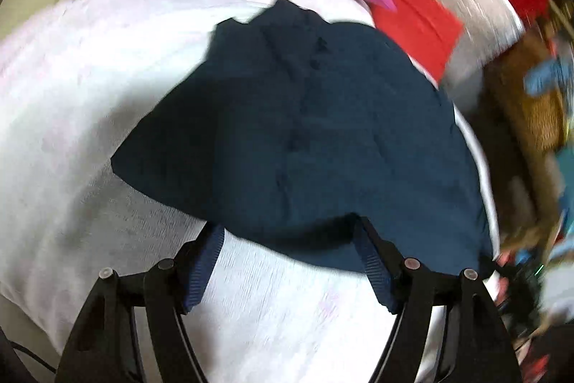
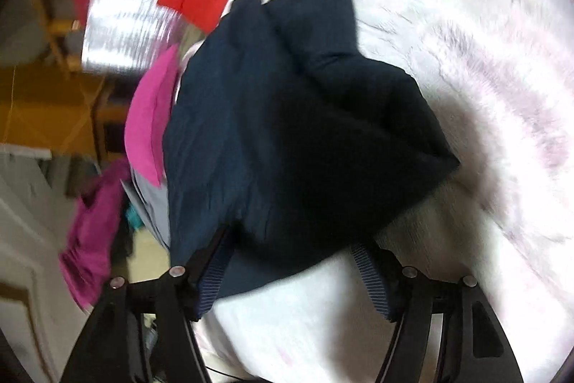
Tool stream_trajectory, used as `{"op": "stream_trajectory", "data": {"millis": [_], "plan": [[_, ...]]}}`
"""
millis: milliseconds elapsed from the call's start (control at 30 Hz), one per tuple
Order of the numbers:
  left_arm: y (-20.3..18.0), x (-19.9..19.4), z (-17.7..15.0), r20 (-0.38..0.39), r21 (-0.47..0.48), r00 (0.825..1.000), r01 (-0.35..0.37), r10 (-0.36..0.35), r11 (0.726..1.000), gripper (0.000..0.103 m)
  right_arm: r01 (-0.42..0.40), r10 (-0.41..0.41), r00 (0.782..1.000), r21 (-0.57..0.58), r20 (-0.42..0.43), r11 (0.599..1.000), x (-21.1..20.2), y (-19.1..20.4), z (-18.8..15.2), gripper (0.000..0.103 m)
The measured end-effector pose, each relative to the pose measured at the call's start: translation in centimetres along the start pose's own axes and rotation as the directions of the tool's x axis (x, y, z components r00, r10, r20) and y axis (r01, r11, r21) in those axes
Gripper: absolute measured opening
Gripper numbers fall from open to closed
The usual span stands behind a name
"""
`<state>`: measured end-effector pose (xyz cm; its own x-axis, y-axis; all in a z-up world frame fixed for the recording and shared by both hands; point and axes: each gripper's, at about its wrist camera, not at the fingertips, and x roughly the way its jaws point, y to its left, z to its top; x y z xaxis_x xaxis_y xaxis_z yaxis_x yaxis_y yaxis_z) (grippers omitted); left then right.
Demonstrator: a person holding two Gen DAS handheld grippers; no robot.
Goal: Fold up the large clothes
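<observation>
On white cover (image 1: 71,131), one navy garment (image 1: 305,131).

The left gripper (image 1: 287,228) has its two black arms spread wide, the ribbed blue pads (image 1: 202,266) angled outward and a broad gap standing between them. Nothing is pinched there; the tips seem to sit just at the near hem of dark cloth, though the blur makes contact hard to judge. The right gripper (image 2: 296,241) is posed much the same: jaws parted wide, its blue pads (image 2: 369,277) well apart, fingertips partly tucked under the dark fabric's edge without clamping it.
</observation>
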<state>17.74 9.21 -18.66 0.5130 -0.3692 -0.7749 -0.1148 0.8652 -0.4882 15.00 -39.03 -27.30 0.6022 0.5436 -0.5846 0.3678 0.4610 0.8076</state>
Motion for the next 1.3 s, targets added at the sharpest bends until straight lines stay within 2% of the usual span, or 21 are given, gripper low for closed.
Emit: {"op": "stream_trajectory", "data": {"millis": [133, 167, 200, 267, 333, 400, 500, 533, 567, 633, 733, 767, 800, 867, 933, 1000, 1133, 1200, 1300], "plan": [[1.4, 1.7, 0.6, 0.007, -0.111, 0.998, 0.066, -0.065, 0.992, 0.078, -0.039, 0.038, 0.998, 0.023, 0.048, 0.999, 1.2, 0.2, 0.8, 0.07], [1.9, 1.9, 0.8, 0.019, -0.145, 0.996, 0.088, -0.087, 0.985, 0.078, -0.034, 0.033, 0.998, 0.012, 0.06, 0.999, 1.3, 0.4, 0.9, 0.066], [2.3, 2.1, 0.8, 0.036, -0.174, 0.993, 0.121, -0.116, 0.977, 0.078, -0.02, 0.02, 0.997, -0.006, 0.077, 1.0, 1.5, 0.8, 1.0, 0.055], [2.7, 2.0, 1.0, 0.065, -0.2, 0.989, 0.146, -0.136, 0.969, 0.06, 0.005, -0.002, 0.996, -0.039, 0.094, 0.999, 1.6, 1.5, 0.9, 0.043], [2.4, 1.7, 0.8, 0.097, -0.194, 0.987, 0.147, -0.13, 0.97, 0.049, 0.032, -0.018, 0.99, -0.097, 0.137, 0.995, 1.2, 3.1, 0.5, 0.034], [1.9, 1.4, 0.7, 0.12, -0.16, 0.987, 0.126, -0.107, 0.979, 0.045, 0.053, -0.021, 0.982, -0.168, 0.187, 0.984, 0.4, 4.5, -0.1, 0.028], [1.3, 1.3, 0.6, 0.127, -0.104, 0.991, 0.062, -0.049, 0.993, 0.044, 0.095, -0.032, 0.971, -0.26, 0.235, 0.961, -0.3, 6.4, -1.4, 0.028], [1.1, 1.8, 0.7, 0.109, -0.081, 0.994, 0.024, -0.015, 0.996, 0.047, 0.115, -0.052, 0.972, -0.268, 0.229, 0.957, -0.1, 6.4, -1.6, 0.028], [0.9, 2.3, 0.6, 0.093, -0.06, 0.995, -0.018, 0.023, 0.998, 0.057, 0.147, -0.092, 0.973, -0.263, 0.212, 0.954, 0.5, 6.1, -1.5, 0.028], [1.0, 2.6, 0.8, 0.081, -0.018, 0.992, -0.092, 0.094, 0.996, 0.068, 0.206, -0.174, 0.972, -0.222, 0.155, 0.953, 2.0, 5.0, -1.2, 0.035], [0.4, 1.5, 0.3, 0.086, 0.047, 0.987, -0.142, 0.138, 0.989, 0.068, 0.207, -0.18, 0.974, -0.205, 0.139, 0.957, 1.2, 5.1, -1.1, 0.048], [0.1, 1.0, 0.0, 0.09, 0.073, 0.982, -0.171, 0.164, 0.983, 0.068, 0.227, -0.199, 0.969, -0.212, 0.145, 0.95, 0.8, 5.4, -1.2, 0.059], [-0.2, 0.4, -0.4, 0.096, 0.092, 0.977, -0.197, 0.188, 0.976, 0.068, 0.254, -0.223, 0.962, -0.225, 0.154, 0.941, 0.3, 5.8, -1.6, 0.064], [-1.1, -1.2, -1.2, 0.133, 0.136, 0.963, -0.252, 0.234, 0.958, 0.068, 0.281, -0.242, 0.955, -0.261, 0.173, 0.923, -0.9, 6.3, -2.3, 0.064], [-2.6, -3.1, -2.2, 0.2, 0.186, 0.939, -0.316, 0.279, 0.93, 0.069, 0.326, -0.275, 0.941, -0.308, 0.198, 0.894, -2.0, 7.3, -3.4, 0.064], [-4.3, -5.7, -3.4, 0.284, 0.233, 0.912, -0.364, 0.295, 0.902, 0.076, 0.366, -0.299, 0.926, -0.349, 0.232, 0.862, -3.3, 8.2, -4.7, 0.064], [-7.5, -11.0, -5.0, 0.413, 0.3, 0.87, -0.411, 0.271, 0.861, 0.083, 0.427, -0.322, 0.9, -0.447, 0.295, 0.786, -5.7, 10.8, -7.5, 0.066], [-9.3, -13.6, -5.9, 0.478, 0.321, 0.841, -0.437, 0.255, 0.84, 0.087, 0.457, -0.319, 0.885, -0.502, 0.34, 0.734, -7.2, 12.8, -9.4, 0.069], [-11.1, -17.2, -7.1, 0.543, 0.321, 0.811, -0.441, 0.219, 0.838, 0.088, 0.5, -0.301, 0.861, -0.567, 0.411, 0.655, -9.4, 15.6, -11.7, 0.072]]}}
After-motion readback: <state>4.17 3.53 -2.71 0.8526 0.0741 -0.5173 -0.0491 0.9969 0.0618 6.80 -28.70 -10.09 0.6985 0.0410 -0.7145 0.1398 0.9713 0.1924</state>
